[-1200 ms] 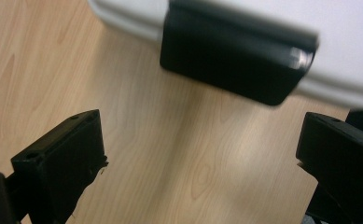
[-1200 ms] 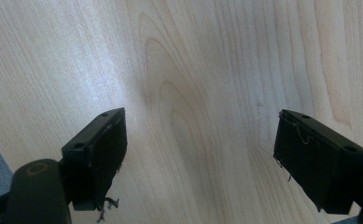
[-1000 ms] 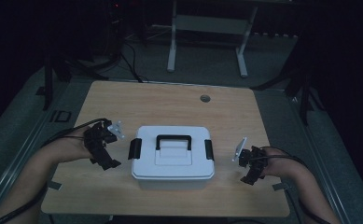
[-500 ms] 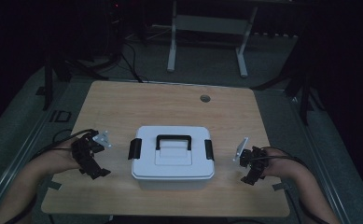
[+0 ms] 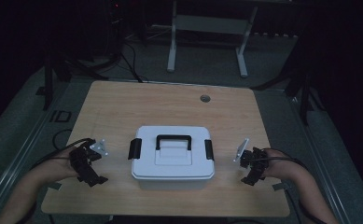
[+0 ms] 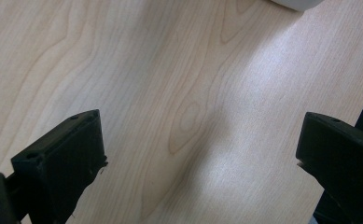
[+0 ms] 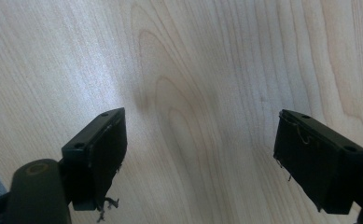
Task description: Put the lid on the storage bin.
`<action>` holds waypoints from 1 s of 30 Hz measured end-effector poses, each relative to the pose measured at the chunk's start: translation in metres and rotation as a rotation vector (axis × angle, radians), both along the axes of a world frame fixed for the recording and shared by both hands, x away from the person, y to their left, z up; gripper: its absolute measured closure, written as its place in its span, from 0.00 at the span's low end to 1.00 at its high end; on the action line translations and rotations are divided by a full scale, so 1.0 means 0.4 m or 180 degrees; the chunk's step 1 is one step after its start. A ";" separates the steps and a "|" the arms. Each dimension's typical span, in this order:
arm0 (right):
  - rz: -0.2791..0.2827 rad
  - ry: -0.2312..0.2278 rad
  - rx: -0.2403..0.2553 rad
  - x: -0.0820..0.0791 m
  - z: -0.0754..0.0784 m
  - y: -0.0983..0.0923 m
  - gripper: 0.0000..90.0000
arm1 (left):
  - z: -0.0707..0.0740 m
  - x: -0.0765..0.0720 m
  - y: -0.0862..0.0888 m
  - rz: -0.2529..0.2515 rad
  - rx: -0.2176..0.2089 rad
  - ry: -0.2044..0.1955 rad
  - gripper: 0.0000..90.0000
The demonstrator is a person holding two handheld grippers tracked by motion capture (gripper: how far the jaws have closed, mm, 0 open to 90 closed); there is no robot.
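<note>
The room is dim and the floor beyond the table [image 5: 123, 107] falls into black. Up close the wood looks bright, with soft sheen patches and blurred jaw edges.

Left gripper [image 5: 94, 175] and right gripper [image 5: 250, 177] both gape, empty.

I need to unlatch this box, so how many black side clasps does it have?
2: one clasp on the white box's left end, one clasp on its right end. Its far side could hide more.
</note>
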State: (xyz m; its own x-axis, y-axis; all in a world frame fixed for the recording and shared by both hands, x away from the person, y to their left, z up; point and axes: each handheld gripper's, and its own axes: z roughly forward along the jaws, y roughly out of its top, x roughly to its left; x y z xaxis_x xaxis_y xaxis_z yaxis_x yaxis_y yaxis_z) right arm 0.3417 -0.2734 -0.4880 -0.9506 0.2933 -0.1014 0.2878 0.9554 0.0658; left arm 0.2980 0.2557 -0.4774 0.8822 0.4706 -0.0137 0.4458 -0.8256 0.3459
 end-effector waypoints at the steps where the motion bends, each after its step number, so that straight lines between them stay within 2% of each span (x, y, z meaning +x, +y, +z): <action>1: -0.0004 -0.0001 -0.0003 0.000 -0.001 -0.001 0.19 | -0.004 0.000 0.001 0.0005 -0.0012 -0.0008 0.01; 7: -0.0015 -0.0014 0.0018 -0.001 -0.004 -0.006 0.19 | -0.034 -0.005 0.004 0.0017 -0.0082 -0.0002 0.01; 8: -0.0021 -0.0019 0.0027 -0.002 -0.005 -0.007 0.19 | -0.041 -0.006 0.005 0.0030 -0.0098 0.0039 0.01; 10: -0.0031 -0.0015 0.0022 -0.003 -0.008 -0.010 0.19 | -0.054 -0.010 0.007 0.0016 -0.0053 0.0076 0.01; 15: -0.0052 -0.0017 0.0016 -0.004 -0.011 -0.016 0.19 | -0.075 -0.017 0.016 0.0066 -0.0111 0.0110 0.01; 19: -0.0081 -0.0025 0.0045 -0.004 -0.010 -0.020 0.19 | -0.090 -0.023 0.016 0.0051 -0.0088 0.0157 0.01; 28: -0.0083 -0.0016 0.0059 -0.007 -0.024 -0.018 0.19 | -0.110 -0.034 0.023 0.0073 -0.0163 0.0096 0.01; 30: -0.0072 -0.0022 0.0059 -0.008 -0.027 -0.018 0.19 | -0.116 -0.036 0.025 0.0068 -0.0141 0.0090 0.01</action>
State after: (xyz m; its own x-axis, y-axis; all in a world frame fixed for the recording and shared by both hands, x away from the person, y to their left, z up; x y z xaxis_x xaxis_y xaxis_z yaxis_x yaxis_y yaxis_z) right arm 0.3386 -0.2805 -0.4988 -0.9430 0.3167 -0.1024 0.3088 0.9473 0.0855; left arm 0.2835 0.2658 -0.5237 0.8709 0.4877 -0.0598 0.4733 -0.8000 0.3688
